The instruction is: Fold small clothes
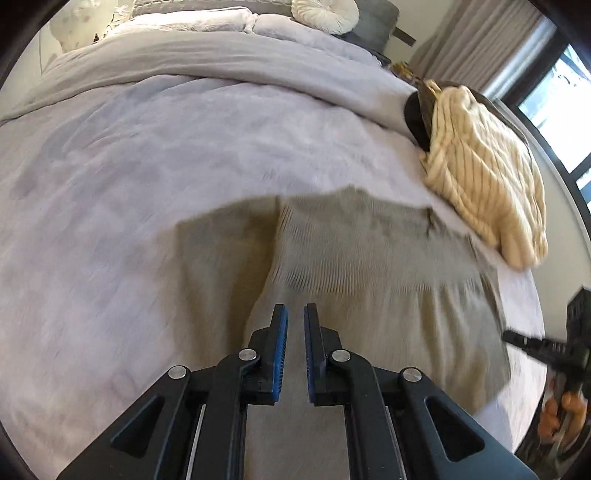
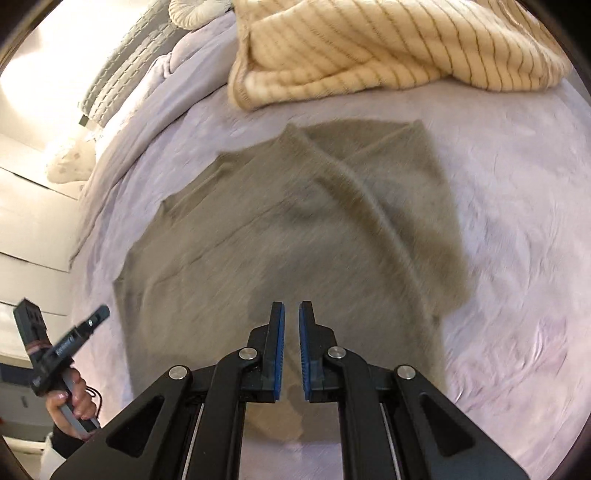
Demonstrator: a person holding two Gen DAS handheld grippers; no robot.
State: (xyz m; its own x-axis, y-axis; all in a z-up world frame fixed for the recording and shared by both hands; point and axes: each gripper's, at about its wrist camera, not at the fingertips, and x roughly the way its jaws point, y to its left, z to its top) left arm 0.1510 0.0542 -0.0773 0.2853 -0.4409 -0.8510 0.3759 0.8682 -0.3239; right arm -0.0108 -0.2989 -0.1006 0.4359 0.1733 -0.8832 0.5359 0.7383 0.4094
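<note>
An olive-grey knit garment (image 1: 369, 266) lies spread on the lavender bed cover (image 1: 147, 184), one part folded over itself. It also shows in the right wrist view (image 2: 295, 221). My left gripper (image 1: 295, 314) hovers over its near part, jaws a little apart with nothing between them. My right gripper (image 2: 291, 310) hovers over the garment's near part too, jaws a little apart and empty. The right gripper shows at the right edge of the left wrist view (image 1: 546, 347), and the left gripper at the left edge of the right wrist view (image 2: 62, 343).
A cream striped knit (image 1: 487, 177) lies heaped at the bed's far right, also in the right wrist view (image 2: 388, 48). Pillows (image 1: 325, 11) sit at the headboard. A window and curtains (image 1: 554, 92) stand beyond the bed.
</note>
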